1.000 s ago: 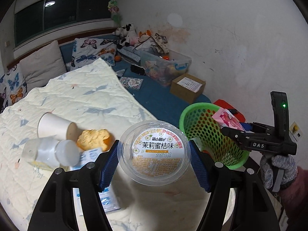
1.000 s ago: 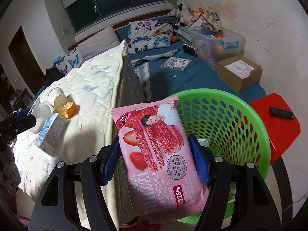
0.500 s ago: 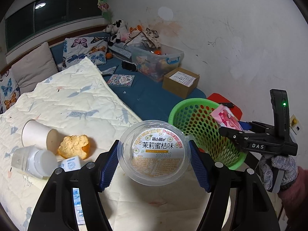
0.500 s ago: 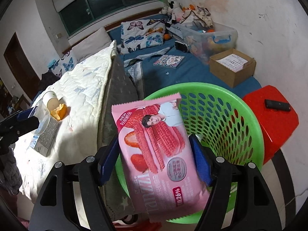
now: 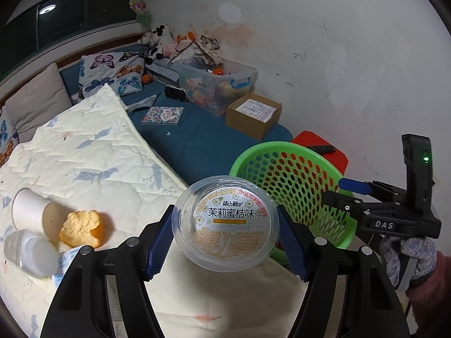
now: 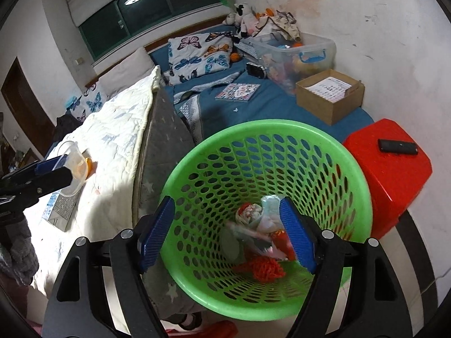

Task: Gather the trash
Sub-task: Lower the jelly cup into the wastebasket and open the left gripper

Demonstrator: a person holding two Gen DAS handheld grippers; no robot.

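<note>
My left gripper (image 5: 225, 217) is shut on a clear plastic jelly cup (image 5: 228, 225) with a printed lid, held above the quilt just left of the green mesh basket (image 5: 287, 169). My right gripper (image 6: 225, 211) hangs over the basket (image 6: 253, 129) with its jaws opening and nothing between them. Below it a pink snack pack (image 6: 253, 233) lies blurred inside the basket among other wrappers. In the left wrist view the right gripper (image 5: 338, 191) shows at the basket's right rim, held by a gloved hand (image 5: 406, 256). A paper cup (image 5: 28, 211), orange peel (image 5: 80, 228), plastic bottle (image 5: 28, 250) and small carton (image 5: 63, 262) lie on the quilt.
A red stool (image 6: 394, 163) with a remote (image 6: 397, 146) stands right of the basket. On the blue sheet behind are a cardboard box (image 6: 329, 98), a clear storage bin (image 6: 296, 53) and a book (image 6: 238, 91). The wall rises close on the right.
The pink snack pack has left my right gripper and dropped into the basket, and those jaws stand wider. My left gripper has carried the jelly cup rightward, nearer the basket.
</note>
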